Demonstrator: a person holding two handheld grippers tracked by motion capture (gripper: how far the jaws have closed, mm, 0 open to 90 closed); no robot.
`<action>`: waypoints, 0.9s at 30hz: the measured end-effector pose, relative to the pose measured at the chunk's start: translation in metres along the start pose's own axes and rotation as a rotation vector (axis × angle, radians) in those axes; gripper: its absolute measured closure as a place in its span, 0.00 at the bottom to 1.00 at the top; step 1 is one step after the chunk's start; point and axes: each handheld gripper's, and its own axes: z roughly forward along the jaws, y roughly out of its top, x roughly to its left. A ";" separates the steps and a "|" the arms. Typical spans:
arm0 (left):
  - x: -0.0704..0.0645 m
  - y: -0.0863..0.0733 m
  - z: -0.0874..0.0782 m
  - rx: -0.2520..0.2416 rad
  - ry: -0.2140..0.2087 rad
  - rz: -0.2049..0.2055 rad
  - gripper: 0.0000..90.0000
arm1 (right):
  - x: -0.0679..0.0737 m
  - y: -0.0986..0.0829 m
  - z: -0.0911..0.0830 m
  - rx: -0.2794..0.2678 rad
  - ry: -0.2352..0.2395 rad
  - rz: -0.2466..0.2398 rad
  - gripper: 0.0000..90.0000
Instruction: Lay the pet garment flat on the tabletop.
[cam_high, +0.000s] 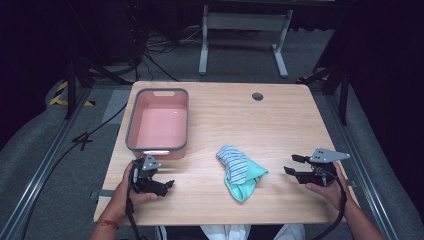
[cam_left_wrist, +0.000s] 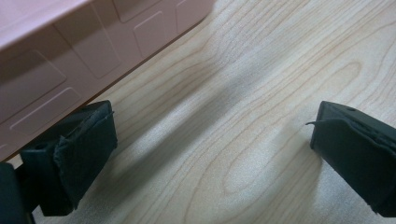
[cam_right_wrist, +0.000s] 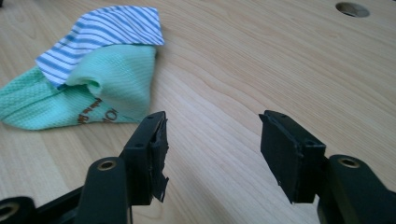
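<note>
cloth: a crumpled piece, striped blue-white over mint green, lying loose on the worktop between the two grippers, at about 5 o'clock from the tub.
tub: pink, grey-rimmed, empty, at 10 o'clock from the cloth; its side wall stands just beside the left gripper.
left gripper: jaws spread wide with nothing between them, low over bare wood, the cloth at its 3 o'clock and apart from it.
right gripper: jaws parted and empty, the cloth near, at its 10 o'clock, not touched.
cable hole: at 12 o'clock, far edge, well apart from the work.
risk, grasp: closing on the top striped layer alone would likely leave the green part trailing.
risk, transfer: a dangling fold may catch the tub rim and spill outside.
</note>
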 end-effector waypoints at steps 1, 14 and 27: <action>0.000 0.000 0.000 0.000 0.000 0.000 0.01 | 0.002 0.002 0.001 -0.004 0.006 -0.008 0.47; 0.000 0.000 0.000 0.000 0.001 -0.002 0.01 | 0.023 0.017 0.010 -0.013 0.057 -0.070 0.47; 0.000 0.000 0.000 0.002 -0.001 0.000 0.01 | 0.041 0.040 0.023 -0.018 0.135 -0.119 0.55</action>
